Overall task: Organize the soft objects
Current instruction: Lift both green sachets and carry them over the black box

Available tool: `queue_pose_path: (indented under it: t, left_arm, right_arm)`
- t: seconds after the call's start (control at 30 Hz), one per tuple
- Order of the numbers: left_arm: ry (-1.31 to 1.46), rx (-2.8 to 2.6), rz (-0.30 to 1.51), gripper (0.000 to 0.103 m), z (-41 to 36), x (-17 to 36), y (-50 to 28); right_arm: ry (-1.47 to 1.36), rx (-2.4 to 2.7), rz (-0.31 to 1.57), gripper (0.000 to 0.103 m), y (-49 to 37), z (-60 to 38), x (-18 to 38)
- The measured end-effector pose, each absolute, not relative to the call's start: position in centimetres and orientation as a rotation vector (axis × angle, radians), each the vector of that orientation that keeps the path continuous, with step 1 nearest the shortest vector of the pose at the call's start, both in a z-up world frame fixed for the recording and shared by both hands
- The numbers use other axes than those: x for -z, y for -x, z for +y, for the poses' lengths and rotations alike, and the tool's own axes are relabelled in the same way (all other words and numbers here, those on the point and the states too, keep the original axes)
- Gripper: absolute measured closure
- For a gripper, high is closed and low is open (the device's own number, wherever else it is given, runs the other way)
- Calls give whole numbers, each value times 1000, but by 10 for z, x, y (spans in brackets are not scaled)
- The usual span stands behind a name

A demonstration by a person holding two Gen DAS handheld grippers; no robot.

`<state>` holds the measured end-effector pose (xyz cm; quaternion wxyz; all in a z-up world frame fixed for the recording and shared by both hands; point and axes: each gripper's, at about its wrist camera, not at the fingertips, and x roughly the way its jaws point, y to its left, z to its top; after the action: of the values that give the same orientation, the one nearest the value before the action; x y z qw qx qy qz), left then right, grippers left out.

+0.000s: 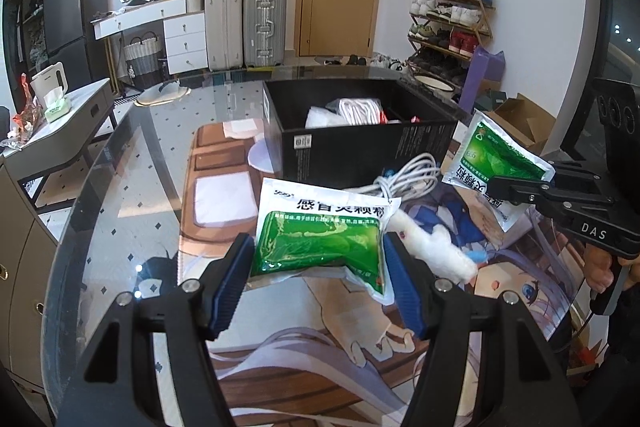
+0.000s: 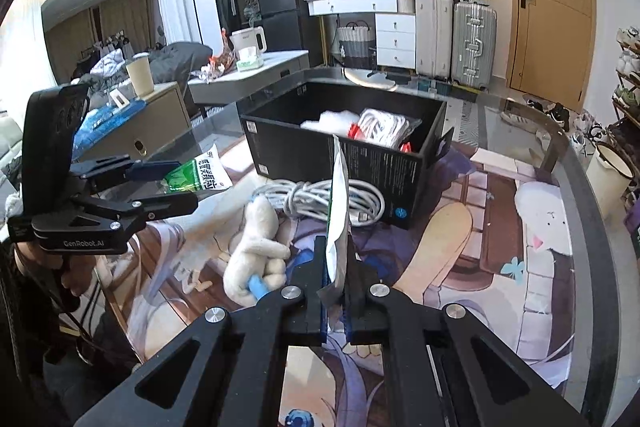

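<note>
left sachet (image 1: pixel 320 235): soft, light granule pack with slick film; best taken by the flat sides or a sealed edge, judging by looks.
look: green panel, white border, black print; second sachet (image 1: pixel 492 163) same, seen edge-on in right view.
place: left sachet held above the mat at 6 o'clock of the black box (image 1: pixel 352 151); second sachet at the box's 4 o'clock, also off the table.
left gripper (image 1: pixel 320 279): blue pads clamped on left sachet's sides.
right gripper (image 2: pixel 335 291): pinched tight on second sachet's lower edge.
nearby: plush toy (image 2: pixel 256 259) and coiled white cable (image 2: pixel 320 199) lie on the mat (image 2: pixel 460 227), in front of box.
</note>
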<state>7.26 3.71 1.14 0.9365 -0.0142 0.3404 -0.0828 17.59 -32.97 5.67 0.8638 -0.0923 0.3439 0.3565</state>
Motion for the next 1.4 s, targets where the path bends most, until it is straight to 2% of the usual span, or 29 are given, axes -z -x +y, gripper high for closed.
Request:
queue_pose_path:
  t: [0.67, 1.4]
  left_arm:
    - [19, 151, 562, 38, 27, -55, -99]
    - [35, 123, 554, 38, 25, -50, -170]
  right_arm:
    - [31, -726, 555, 98, -186, -327, -100]
    - [-54, -713, 551, 98, -237, -302, -102]
